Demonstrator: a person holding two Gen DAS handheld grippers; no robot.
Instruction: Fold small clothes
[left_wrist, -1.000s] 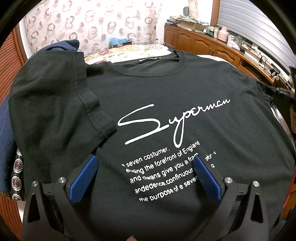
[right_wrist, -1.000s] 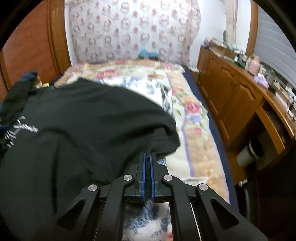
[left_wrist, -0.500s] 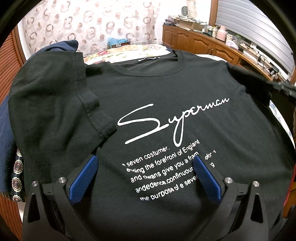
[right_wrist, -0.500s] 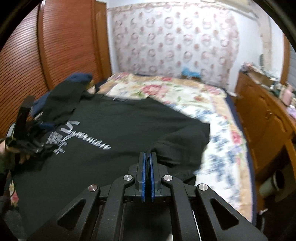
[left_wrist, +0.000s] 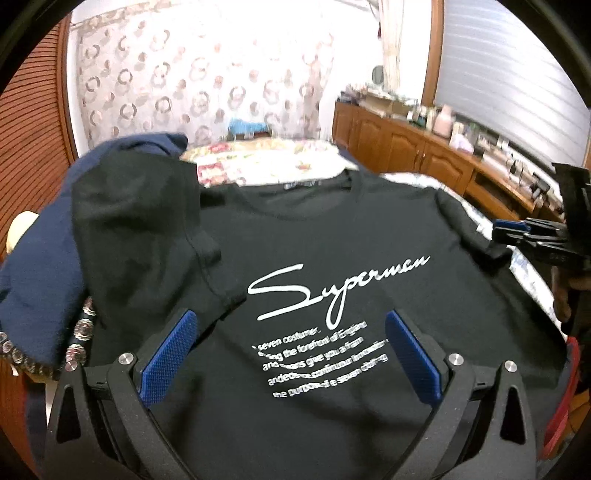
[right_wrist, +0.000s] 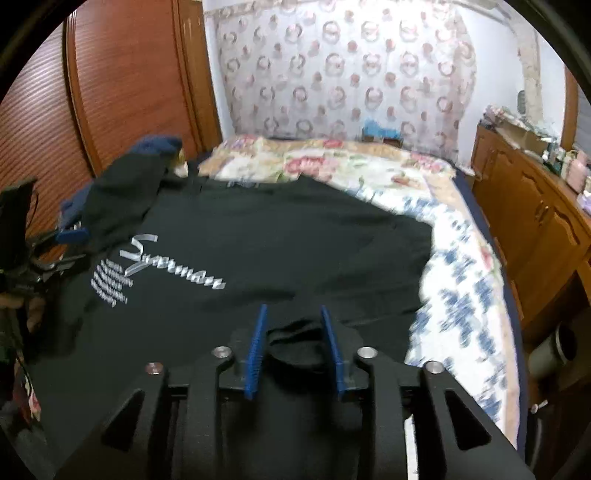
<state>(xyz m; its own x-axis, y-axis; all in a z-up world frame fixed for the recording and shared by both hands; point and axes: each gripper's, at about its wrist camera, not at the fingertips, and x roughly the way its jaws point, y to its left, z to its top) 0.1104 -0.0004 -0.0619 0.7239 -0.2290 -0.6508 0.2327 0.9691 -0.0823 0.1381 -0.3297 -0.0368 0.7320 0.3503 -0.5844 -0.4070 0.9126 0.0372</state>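
Note:
A black T-shirt (left_wrist: 332, 236) with white "Superman" lettering lies front up on the bed; it also shows in the right wrist view (right_wrist: 280, 243). Its left sleeve (left_wrist: 140, 206) is folded up over the shoulder. My left gripper (left_wrist: 291, 328) is open above the shirt's lower front, with nothing between its blue pads. My right gripper (right_wrist: 295, 325) is open over the shirt's right side, with a bunch of black cloth (right_wrist: 299, 343) loose between its pads. The right gripper also shows at the right edge of the left wrist view (left_wrist: 517, 229).
A navy garment (left_wrist: 40, 266) lies under the shirt at the left. The bed has a floral bedspread (right_wrist: 454, 280). A wooden wardrobe (right_wrist: 110, 92) stands left of the bed and wooden cabinets (right_wrist: 535, 218) with clutter on top stand along the right.
My right gripper was shut on the shirt's right sleeve and carried it inward; now its jaws have opened and the cloth lies loose. My left gripper has lifted and tilted up a little.

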